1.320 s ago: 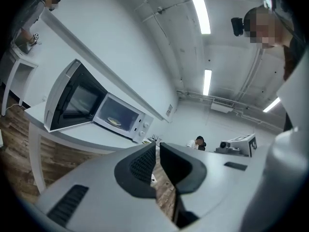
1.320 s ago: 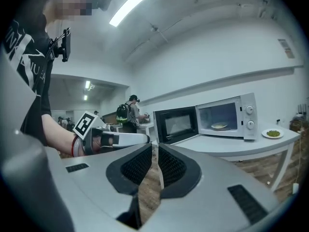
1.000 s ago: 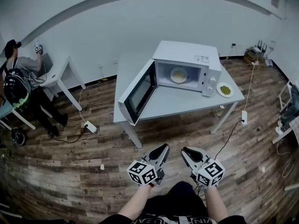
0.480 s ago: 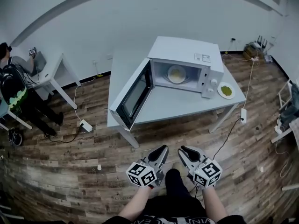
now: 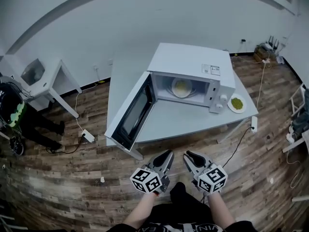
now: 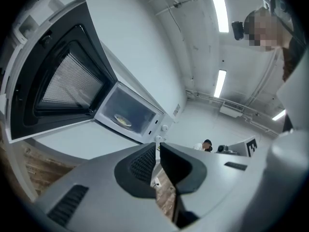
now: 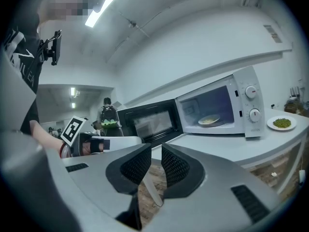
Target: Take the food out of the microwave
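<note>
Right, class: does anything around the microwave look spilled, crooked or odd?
Nothing stands out. The microwave has its door open, a plate of food sits flat inside, and a second plate with green food rests on the table beside it.

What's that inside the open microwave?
A round plate of pale yellow food sits inside the microwave, whose door hangs open. What lies under the plate is covered by it, and the food's kind is too small to tell.

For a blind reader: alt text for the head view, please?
A white microwave stands on a pale table, its door swung open, a plate of yellowish food inside. A plate of green food sits beside it. The left gripper and right gripper, both shut, point toward it.
</note>
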